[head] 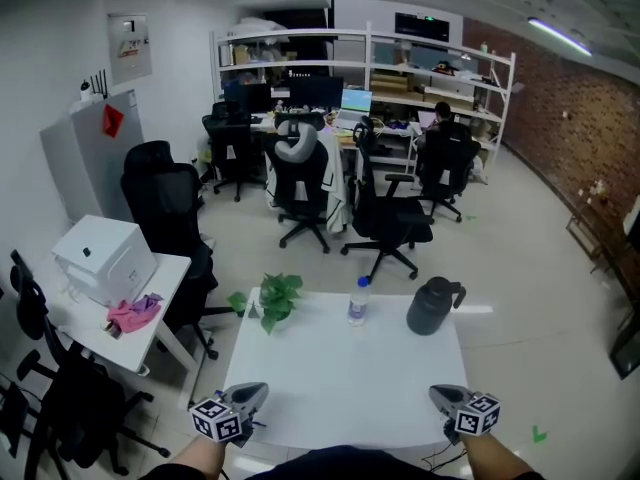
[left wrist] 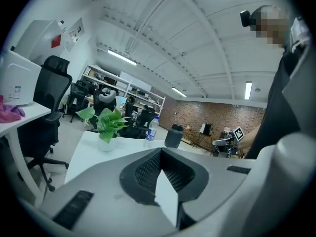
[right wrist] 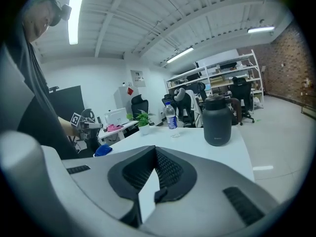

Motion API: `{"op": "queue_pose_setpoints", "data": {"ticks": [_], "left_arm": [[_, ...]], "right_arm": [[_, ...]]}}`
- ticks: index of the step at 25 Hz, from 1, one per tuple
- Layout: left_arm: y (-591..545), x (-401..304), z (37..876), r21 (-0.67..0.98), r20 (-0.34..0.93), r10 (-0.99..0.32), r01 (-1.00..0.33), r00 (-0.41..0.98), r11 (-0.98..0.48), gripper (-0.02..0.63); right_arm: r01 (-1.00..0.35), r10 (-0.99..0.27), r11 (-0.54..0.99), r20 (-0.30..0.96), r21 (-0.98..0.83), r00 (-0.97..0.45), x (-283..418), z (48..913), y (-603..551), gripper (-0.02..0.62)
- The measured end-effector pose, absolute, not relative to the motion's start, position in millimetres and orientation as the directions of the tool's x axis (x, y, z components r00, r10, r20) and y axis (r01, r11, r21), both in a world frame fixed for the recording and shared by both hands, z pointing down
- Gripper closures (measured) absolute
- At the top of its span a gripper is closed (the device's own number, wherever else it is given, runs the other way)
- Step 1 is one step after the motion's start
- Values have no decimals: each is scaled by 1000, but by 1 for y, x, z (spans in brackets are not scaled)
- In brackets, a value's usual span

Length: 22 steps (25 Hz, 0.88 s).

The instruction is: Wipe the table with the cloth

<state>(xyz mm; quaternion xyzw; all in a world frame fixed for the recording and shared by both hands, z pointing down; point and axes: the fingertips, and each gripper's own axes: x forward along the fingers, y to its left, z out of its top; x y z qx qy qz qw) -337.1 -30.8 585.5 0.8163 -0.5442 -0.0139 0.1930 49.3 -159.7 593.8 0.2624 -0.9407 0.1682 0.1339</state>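
The white table [head: 340, 378] lies in front of me. My left gripper [head: 245, 398] hovers at its near left corner, jaws shut on nothing [left wrist: 160, 152]. At the near right corner my right gripper [head: 445, 400] is also shut and empty [right wrist: 155, 149]. A pink cloth [head: 135, 313] lies on the side desk to the left, well away from both grippers; it also shows in the left gripper view [left wrist: 10, 111]. The right gripper view catches a small blue thing [right wrist: 102, 150], perhaps a cloth, by the table's near left edge below the left gripper.
Along the table's far edge stand a potted plant [head: 277, 298], a water bottle [head: 358, 301] and a dark jug [head: 432, 306]. A white box [head: 105, 258] sits on the side desk. Black office chairs [head: 170, 218] stand beyond the table and to its left.
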Motion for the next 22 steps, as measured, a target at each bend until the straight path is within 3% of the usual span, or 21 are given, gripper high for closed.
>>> {"op": "queue_pose_setpoints", "data": {"ticks": [22], "left_arm": [[-28, -348, 585, 338, 182, -906, -889, 382, -307, 595]], "right_arm": [[-516, -427, 825, 345, -229, -836, 39, 592, -162, 586]]}}
